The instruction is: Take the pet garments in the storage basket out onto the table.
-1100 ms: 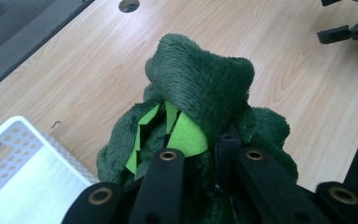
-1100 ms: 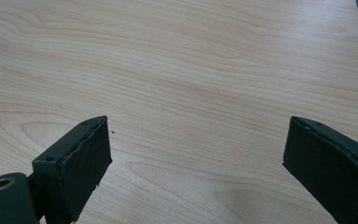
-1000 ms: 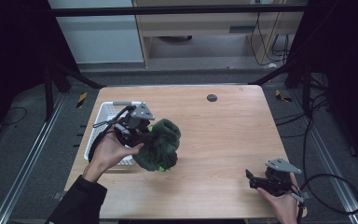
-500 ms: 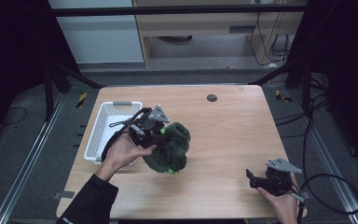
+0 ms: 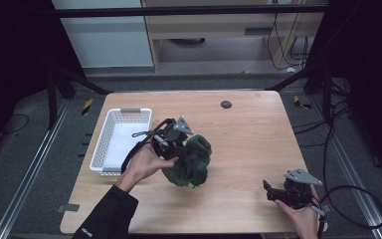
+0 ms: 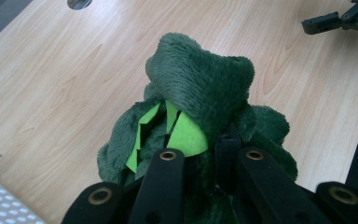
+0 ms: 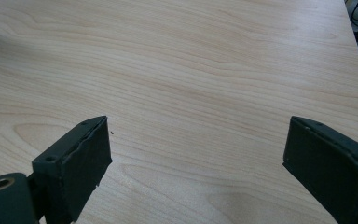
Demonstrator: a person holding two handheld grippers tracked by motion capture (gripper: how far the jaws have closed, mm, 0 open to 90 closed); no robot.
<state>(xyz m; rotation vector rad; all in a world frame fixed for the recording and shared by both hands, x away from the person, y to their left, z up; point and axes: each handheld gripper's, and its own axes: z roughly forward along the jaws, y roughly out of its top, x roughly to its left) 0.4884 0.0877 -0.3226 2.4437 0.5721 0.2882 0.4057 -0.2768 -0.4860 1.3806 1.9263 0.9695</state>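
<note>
Wooden table (image 5: 248, 144): green plush toy (image 5: 191, 162) bunched, axis unclear.

High cam looks down on table (image 5: 248, 124); both tong cams close, sharing its wood top.

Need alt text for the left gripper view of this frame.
The left gripper's black jaws are shut on a dark green plush toy with bright green felt bits, over a light wooden table. A white basket's corner sits bottom left; the right gripper shows top right.
</note>
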